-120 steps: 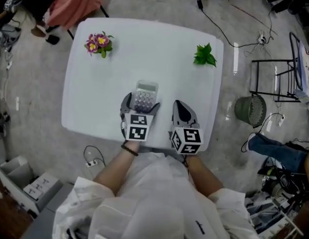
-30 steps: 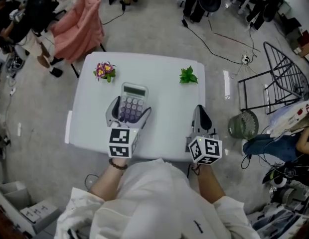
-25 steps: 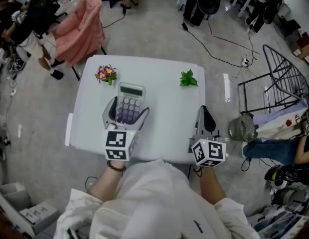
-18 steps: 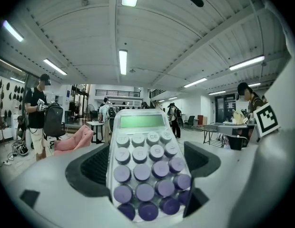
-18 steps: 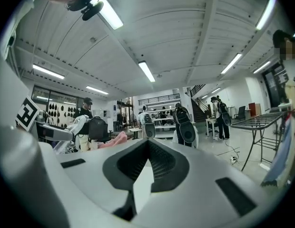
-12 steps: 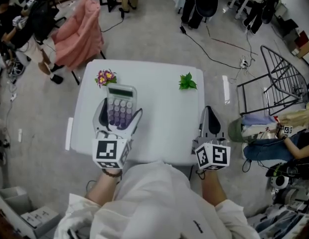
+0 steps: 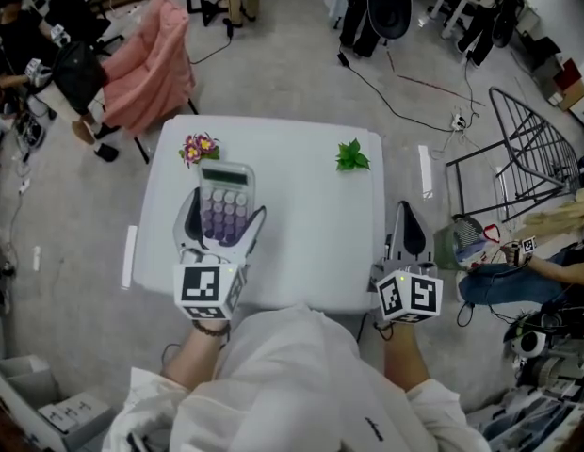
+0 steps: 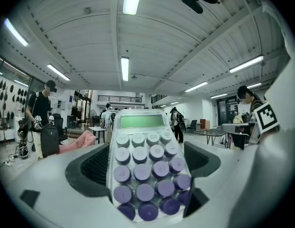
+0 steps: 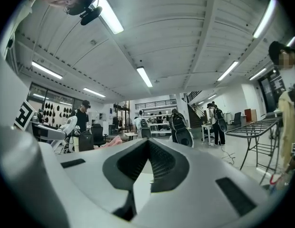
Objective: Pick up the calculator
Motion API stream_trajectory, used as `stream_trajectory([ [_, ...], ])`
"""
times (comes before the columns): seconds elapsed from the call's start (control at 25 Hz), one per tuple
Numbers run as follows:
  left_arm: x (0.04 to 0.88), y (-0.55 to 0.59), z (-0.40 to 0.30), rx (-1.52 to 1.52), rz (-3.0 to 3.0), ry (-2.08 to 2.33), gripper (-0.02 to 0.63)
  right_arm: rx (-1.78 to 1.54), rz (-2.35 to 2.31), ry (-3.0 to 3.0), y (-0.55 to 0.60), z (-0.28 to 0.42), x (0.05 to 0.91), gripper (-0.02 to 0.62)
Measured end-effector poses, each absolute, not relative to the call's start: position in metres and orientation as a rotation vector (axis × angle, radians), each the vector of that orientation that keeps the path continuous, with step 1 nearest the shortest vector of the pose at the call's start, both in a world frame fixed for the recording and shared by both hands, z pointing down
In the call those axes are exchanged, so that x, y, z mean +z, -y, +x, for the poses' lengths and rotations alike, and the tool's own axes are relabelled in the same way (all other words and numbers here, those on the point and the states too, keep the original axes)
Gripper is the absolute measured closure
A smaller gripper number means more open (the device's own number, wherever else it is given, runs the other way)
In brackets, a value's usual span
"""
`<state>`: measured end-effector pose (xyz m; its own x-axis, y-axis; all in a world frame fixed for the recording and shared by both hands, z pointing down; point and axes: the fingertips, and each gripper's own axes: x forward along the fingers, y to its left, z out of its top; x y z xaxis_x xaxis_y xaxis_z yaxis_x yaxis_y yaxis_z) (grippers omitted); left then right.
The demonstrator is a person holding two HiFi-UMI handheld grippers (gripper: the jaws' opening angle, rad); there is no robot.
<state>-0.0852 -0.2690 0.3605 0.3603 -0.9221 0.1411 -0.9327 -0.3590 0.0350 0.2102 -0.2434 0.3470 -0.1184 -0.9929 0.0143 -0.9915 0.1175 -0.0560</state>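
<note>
Calculator (image 7: 226, 196) sitting clamped in my left tongs (image 7: 221, 229), now hanging over left side of table (image 7: 311, 224), carried off front middle; pickup looking done. Right tongs (image 7: 406, 217) staying closed, empty, beside front right corner.

I log, at frame centre: white table (image 7: 316, 224). Centre left: my left gripper (image 7: 222, 218), jaws clamped on the calculator (image 7: 226, 191), purple keys up. Just above it: flower pot (image 7: 200, 147). Upper centre: green plant (image 7: 351, 155). Lower right, at the table's edge: right gripper (image 7: 406, 217), jaws together. Upper left: pink-draped chair (image 7: 146, 59).
</note>
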Motion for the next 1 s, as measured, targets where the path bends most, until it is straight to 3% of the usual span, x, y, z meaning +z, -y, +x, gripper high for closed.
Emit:
stream_trajectory([
  [1.0,0.365,0.264,-0.082,0.167,2.503,1.693,0.117,-0.083,-2.031,-2.401,0.237,0.196,0.352,0.578],
])
